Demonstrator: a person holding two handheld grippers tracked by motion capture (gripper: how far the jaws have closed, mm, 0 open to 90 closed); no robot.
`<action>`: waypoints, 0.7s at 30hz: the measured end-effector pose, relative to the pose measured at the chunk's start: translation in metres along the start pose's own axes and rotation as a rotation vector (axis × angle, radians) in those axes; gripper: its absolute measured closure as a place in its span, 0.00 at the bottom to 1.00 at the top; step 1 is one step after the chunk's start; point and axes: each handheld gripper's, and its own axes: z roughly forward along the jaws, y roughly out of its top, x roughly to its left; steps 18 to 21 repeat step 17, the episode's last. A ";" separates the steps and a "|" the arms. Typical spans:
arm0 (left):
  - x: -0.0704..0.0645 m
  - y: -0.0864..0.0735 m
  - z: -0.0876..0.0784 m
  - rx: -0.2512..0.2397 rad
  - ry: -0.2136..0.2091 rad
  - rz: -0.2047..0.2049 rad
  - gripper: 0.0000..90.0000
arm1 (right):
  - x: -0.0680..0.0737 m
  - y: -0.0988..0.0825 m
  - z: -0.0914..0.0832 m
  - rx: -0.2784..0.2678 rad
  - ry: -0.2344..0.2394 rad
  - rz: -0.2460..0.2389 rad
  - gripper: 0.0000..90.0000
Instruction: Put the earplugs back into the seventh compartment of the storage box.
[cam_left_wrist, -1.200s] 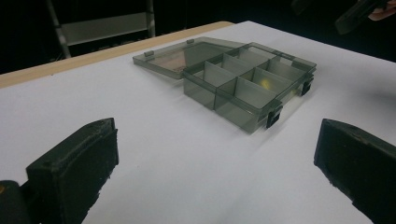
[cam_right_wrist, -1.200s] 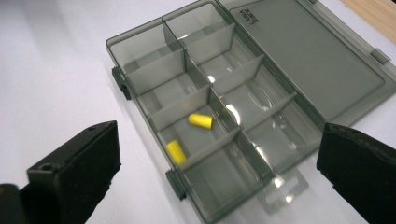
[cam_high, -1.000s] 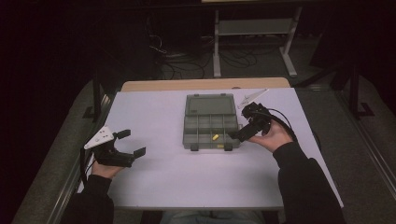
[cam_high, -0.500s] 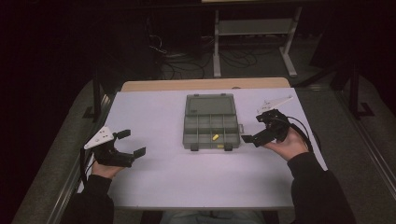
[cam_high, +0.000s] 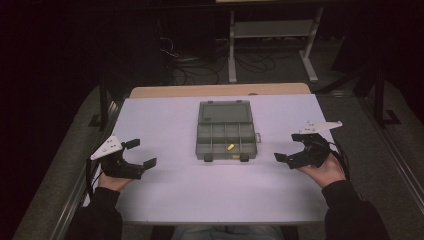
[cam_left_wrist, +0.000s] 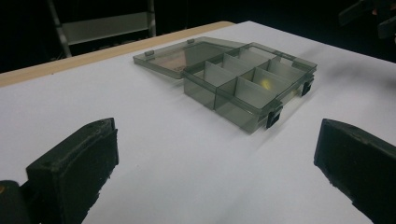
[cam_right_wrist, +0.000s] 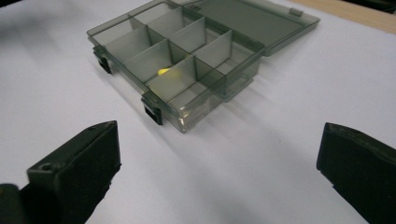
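A smoky transparent compartment box (cam_high: 226, 136) lies in the middle of the white table (cam_high: 210, 185), its lid folded back flat behind it. A small yellow piece (cam_high: 230, 147) sits in a front-row compartment; it shows as a yellow spot (cam_right_wrist: 163, 71) through the dividers and again as a glow (cam_left_wrist: 265, 83). My left gripper (cam_high: 140, 154) rests at the table's left, open, nothing between its jaws. My right gripper (cam_high: 289, 146) stands right of the box (cam_right_wrist: 187, 60), open and empty, apart from it.
A wooden strip (cam_high: 220, 90) runs along the table's far edge. Beyond it stand a metal shelf frame (cam_high: 272, 35) and cables on the dark floor. The box's black latches (cam_right_wrist: 153, 112) face the person's side.
My right gripper has drawn back from the box's front right corner, moving right and toward the person. The left gripper has stayed put.
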 end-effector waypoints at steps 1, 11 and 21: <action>0.000 0.000 0.000 0.000 -0.001 0.001 0.00 | -0.001 -0.004 -0.002 -0.015 -0.006 0.006 0.00; 0.000 0.000 0.002 0.002 -0.009 0.001 0.00 | -0.003 -0.028 -0.018 -0.120 -0.047 0.045 0.00; 0.003 0.000 0.001 -0.033 -0.047 -0.052 0.00 | -0.002 -0.033 -0.017 -0.130 -0.045 0.033 0.00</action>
